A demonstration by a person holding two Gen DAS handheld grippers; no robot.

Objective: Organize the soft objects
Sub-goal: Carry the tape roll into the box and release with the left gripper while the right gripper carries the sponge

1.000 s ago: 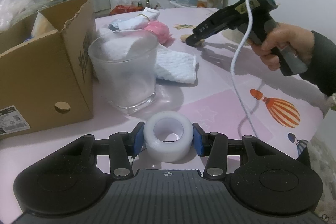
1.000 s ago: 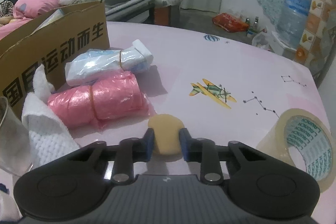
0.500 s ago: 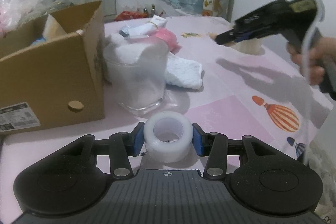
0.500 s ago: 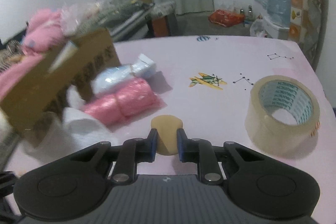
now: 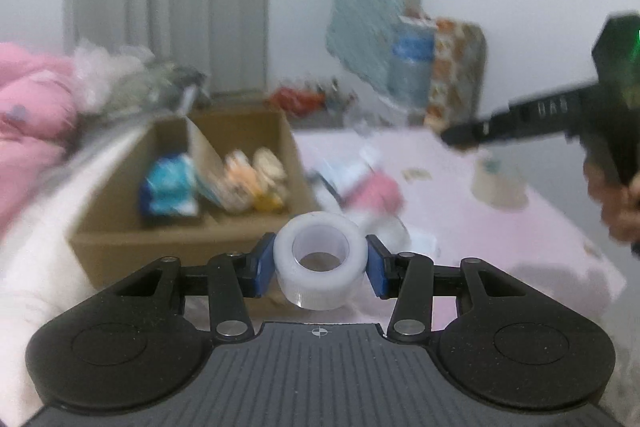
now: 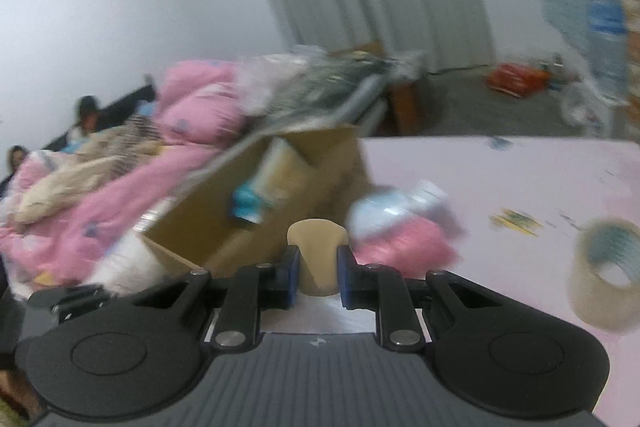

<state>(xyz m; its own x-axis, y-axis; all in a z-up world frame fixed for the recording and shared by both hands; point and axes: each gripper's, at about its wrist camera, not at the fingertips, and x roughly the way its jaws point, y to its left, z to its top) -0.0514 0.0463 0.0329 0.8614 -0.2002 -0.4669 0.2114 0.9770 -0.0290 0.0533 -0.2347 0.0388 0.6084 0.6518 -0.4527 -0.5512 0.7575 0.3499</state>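
The left gripper [image 5: 320, 263] was closed on a white ring [image 5: 320, 259], its blue pads pressed against both sides, the ring held at lower centre of the left wrist frame in front of the open cardboard box [image 5: 200, 227]. The box held several packets (blurred, possibly snack bags). The right gripper [image 6: 318, 269] pinched a tan sponge-like pad [image 6: 318, 255] upright between narrowly spaced fingers, at centre of its frame, with the box [image 6: 248, 223] behind it. A pink bundle [image 6: 404, 247] lay just right of the pad, and a tape roll [image 6: 608, 275] stood at the right edge on the pink table [image 6: 500, 179].
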